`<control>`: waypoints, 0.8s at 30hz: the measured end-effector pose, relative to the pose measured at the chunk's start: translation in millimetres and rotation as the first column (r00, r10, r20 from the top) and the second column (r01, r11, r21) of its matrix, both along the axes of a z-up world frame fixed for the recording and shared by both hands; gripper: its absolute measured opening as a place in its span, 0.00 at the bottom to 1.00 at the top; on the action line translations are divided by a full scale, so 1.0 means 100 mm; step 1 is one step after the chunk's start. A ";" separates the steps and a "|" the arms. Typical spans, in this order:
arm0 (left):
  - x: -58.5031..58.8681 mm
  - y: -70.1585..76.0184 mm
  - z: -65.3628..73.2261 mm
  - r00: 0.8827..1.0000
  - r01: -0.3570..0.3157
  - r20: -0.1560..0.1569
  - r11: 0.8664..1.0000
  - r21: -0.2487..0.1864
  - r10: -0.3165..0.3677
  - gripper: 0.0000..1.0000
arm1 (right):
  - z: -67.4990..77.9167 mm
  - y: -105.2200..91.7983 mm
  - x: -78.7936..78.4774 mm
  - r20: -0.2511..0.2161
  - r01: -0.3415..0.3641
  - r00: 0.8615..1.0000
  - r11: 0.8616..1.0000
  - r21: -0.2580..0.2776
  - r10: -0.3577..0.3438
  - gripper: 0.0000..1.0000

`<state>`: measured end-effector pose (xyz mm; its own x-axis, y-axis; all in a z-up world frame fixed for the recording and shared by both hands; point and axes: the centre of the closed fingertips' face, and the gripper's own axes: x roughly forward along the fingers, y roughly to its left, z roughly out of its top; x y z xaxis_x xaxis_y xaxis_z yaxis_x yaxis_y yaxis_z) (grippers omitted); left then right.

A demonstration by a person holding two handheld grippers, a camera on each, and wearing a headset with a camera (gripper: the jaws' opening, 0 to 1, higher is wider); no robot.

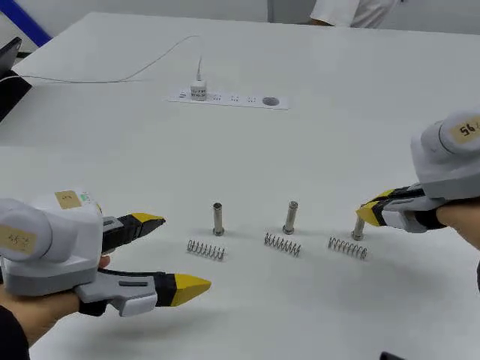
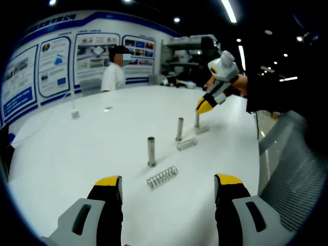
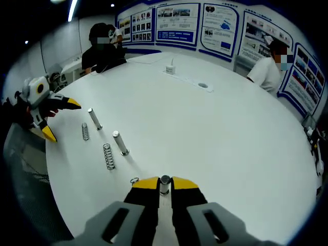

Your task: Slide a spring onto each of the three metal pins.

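Note:
Three metal pins stand upright in a row on the white table: left pin (image 1: pixel 217 218), middle pin (image 1: pixel 290 217), right pin (image 1: pixel 358 228). In front of each lies a loose spring: left spring (image 1: pixel 205 250), middle spring (image 1: pixel 283 244), right spring (image 1: pixel 347 248). My left gripper (image 1: pixel 171 253) is open at the lower left, aimed at the left spring (image 2: pixel 162 177) and left pin (image 2: pixel 151 151) but well short of them. My right gripper (image 3: pixel 165 185) has its yellow tips closed around the top of the right pin (image 3: pixel 165 180), as also seen from the side (image 2: pixel 204 106).
A white power strip (image 1: pixel 229 98) with a plugged-in charger and cable lies at the far middle of the table. A person (image 2: pixel 114 74) stands at the far side, and others (image 3: pixel 100 48) sit at the table's edge. The right spring's end (image 3: pixel 134 180) lies just left of the right jaws.

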<state>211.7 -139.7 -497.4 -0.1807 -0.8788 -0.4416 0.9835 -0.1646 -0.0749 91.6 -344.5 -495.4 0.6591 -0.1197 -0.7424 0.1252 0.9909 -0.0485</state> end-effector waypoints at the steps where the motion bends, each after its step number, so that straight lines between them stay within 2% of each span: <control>1: 0.00 0.00 0.00 1.000 -0.001 0.000 1.000 0.000 0.001 0.75 | 0.00 0.00 -0.01 0.000 -0.001 1.000 1.000 0.001 0.001 0.09; 18: 0.01 -0.01 0.01 1.000 -0.004 0.000 1.000 -0.005 0.004 0.75 | -0.03 -0.01 -0.03 -0.001 -0.007 1.000 1.000 -0.003 0.007 0.10; 24: 0.01 -0.01 0.01 1.000 -0.003 0.001 1.000 -0.004 0.003 0.75 | -0.02 0.00 -0.03 0.007 -0.009 1.000 1.000 -0.005 0.010 0.13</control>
<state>213.2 -140.5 -496.4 -0.1777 -0.8812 -0.4380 0.9841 -0.1619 -0.0735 88.4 -344.8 -497.7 0.6655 -0.1168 -0.7372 0.1162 0.9919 -0.0523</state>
